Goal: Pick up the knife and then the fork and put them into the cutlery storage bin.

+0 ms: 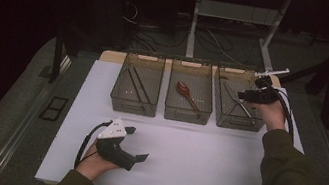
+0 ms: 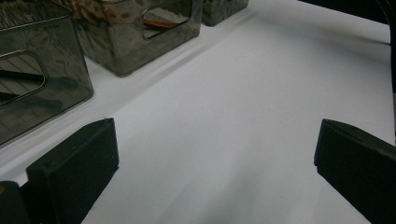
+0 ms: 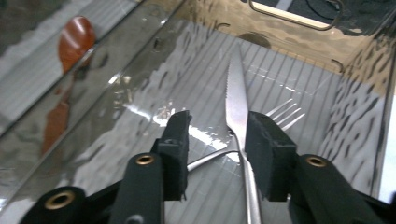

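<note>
I'm at the release step: my right gripper (image 3: 215, 140) stands part open over the right bin (image 1: 221, 118), the knife (image 3: 236, 98) lying free beside the fork (image 3: 285, 114). Next I'd lift clear (left gripper (image 2: 215, 163) idle, wide open, empty).

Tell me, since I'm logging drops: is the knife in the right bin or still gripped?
In the bin. The knife lies across the fork on the bin floor; the right gripper's jaws stand apart.

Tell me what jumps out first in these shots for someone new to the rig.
Three smoky see-through bins sit in a row at the far side of the white table. The right gripper hangs over the right bin, jaws apart above a knife that lies across a fork. A red spoon lies in the middle bin, and the left gripper rests wide open on the table near the front edge.
</note>
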A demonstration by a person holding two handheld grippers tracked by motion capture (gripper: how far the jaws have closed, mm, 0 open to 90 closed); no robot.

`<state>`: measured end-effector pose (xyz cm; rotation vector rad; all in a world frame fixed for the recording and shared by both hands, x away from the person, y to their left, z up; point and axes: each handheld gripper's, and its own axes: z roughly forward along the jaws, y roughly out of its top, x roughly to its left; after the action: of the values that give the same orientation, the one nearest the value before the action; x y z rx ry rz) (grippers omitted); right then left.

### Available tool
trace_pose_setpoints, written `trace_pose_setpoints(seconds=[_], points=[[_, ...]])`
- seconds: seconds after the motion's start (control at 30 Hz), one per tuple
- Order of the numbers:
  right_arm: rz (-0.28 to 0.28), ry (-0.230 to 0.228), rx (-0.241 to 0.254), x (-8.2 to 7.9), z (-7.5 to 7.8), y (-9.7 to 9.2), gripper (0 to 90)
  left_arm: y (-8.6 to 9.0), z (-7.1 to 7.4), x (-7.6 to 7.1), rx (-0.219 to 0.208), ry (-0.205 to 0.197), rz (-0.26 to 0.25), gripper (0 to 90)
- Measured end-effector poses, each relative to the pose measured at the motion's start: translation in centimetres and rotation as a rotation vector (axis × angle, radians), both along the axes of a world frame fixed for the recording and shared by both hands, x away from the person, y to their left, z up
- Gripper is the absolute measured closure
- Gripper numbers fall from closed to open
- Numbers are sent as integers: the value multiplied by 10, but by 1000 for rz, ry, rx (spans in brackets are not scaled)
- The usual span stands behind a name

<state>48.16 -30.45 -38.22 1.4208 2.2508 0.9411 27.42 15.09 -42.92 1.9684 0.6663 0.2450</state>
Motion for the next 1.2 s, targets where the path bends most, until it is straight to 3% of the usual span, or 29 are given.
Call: trace_pose_setpoints(seconds=[0.17,0.5,0.83,1.03,1.2], points=[[13,-15,51,-7,6,-2,487,0,0,0,2,1,-2,0],[59,-91,157,-32,16,-13,368,2,-1,1,8,9,-5,0],[98,-161,205,-61,21,-16,295,3,-2,2,15,18,-13,0],[89,-214,187,-76,22,-11,228,5,-2,3,22,19,-17,0],[91,-252,220,-90,20,-8,184,6,-3,4,19,18,-17,0]])
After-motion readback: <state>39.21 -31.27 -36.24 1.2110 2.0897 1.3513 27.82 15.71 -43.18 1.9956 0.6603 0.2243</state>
